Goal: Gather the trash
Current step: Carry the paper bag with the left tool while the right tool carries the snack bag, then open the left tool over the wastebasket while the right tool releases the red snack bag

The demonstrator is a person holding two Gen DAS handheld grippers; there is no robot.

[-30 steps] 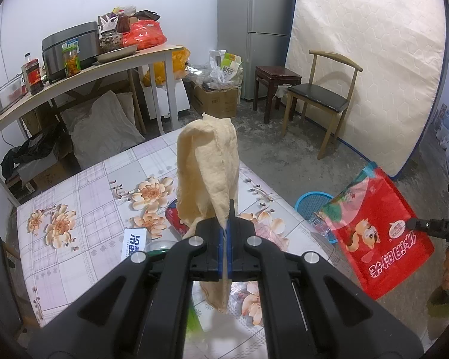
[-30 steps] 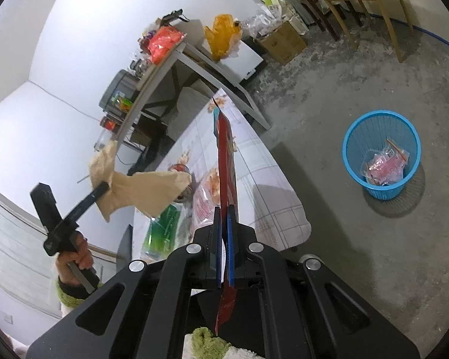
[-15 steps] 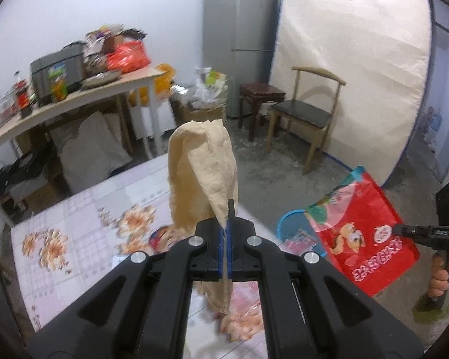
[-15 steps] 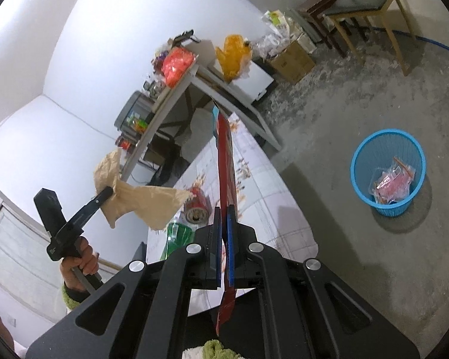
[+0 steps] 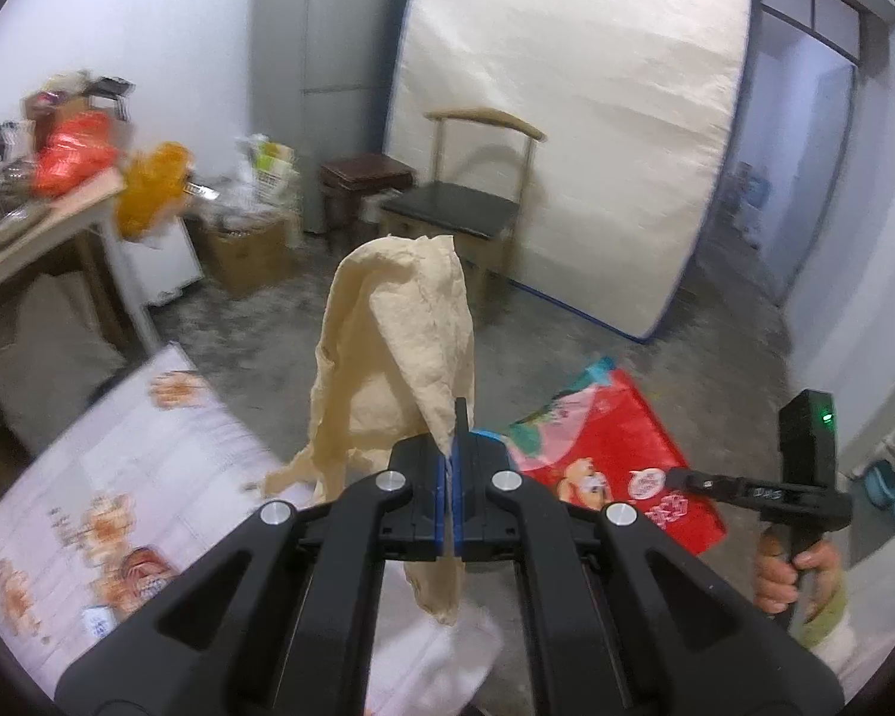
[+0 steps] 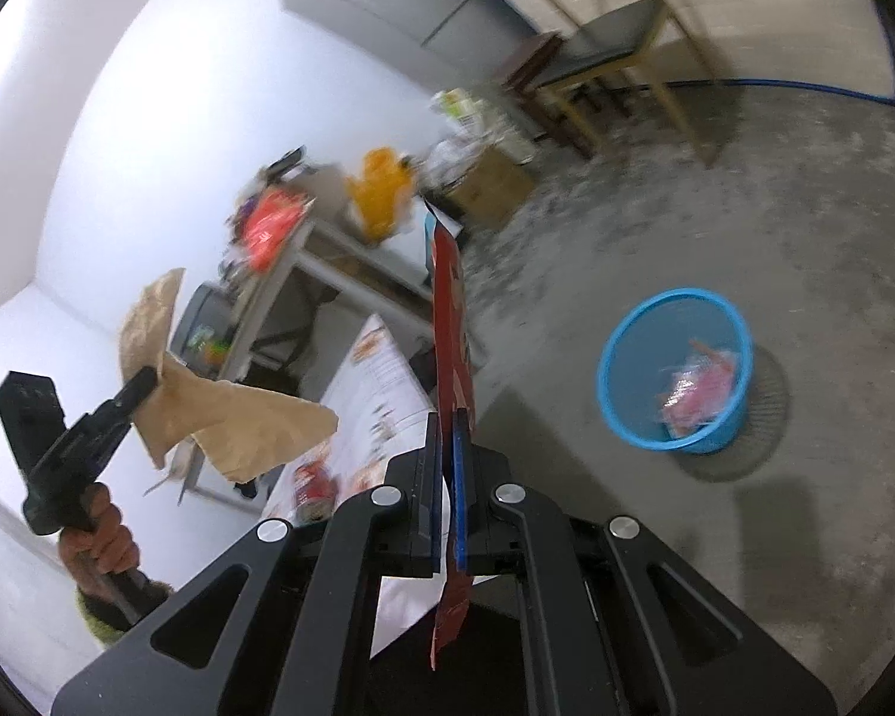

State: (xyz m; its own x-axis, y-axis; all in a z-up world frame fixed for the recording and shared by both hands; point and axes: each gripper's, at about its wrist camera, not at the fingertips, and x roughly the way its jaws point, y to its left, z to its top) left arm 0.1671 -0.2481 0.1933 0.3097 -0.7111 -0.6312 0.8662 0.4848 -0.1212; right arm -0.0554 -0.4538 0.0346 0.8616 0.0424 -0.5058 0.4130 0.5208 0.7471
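The left gripper is clamped on a crumpled tan paper, held up over the near edge of a floral-clothed table. The right gripper pinches a red snack bag edge-on in the air. Farther off, a blue bin holding pink wrappers stands on the concrete floor, with a chair and a mattress beyond.

Open concrete floor surrounds the blue wastebasket, whose mouth faces upward, unobstructed, with pink wrappers inside. Left of it, the bench corner projects toward the basket. At the far side stand a wooden chair, a dark stool and a cardboard box; a mattress leans against the far wall.
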